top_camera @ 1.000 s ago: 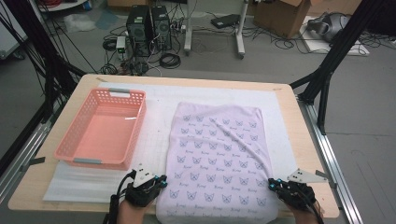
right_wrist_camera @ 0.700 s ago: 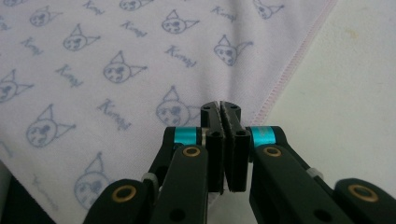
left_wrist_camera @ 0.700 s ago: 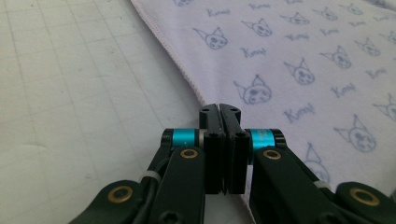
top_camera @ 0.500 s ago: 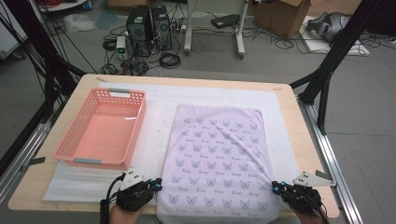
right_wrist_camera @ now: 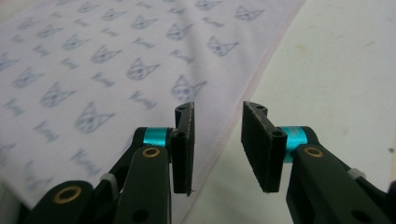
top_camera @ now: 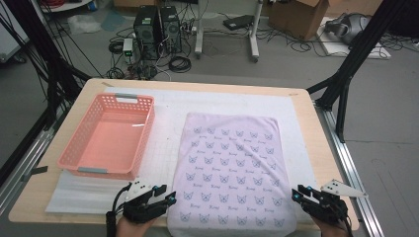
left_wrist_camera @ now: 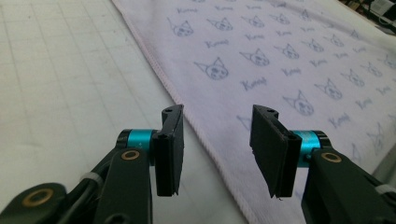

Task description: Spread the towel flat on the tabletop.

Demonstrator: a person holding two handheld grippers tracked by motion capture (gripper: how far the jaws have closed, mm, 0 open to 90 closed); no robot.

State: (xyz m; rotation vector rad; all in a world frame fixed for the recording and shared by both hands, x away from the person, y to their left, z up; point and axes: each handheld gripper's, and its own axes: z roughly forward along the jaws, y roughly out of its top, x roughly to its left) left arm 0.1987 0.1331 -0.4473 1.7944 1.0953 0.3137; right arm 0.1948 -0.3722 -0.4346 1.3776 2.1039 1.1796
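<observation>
Both grippers sit at the near edge of the table, one at each near corner of the cloth. Left gripper has its jaws parted with nothing pinched; they have just been opening, and in the left gripper view the cloth's stitched left hem runs on the mat under the gap. Right gripper likewise has its jaws apart, just opened, and holds nothing; in the right gripper view the cloth's right hem passes below the gap. Whether either jaw tip brushes the fabric is hard to tell from here.

Pale lilac cloth printed with small cat faces lies flat and spread out on the white gridded mat, right of centre, its near edge reaching the table's near edge. A pink plastic basket stands to its left, just beside it and not touching.
</observation>
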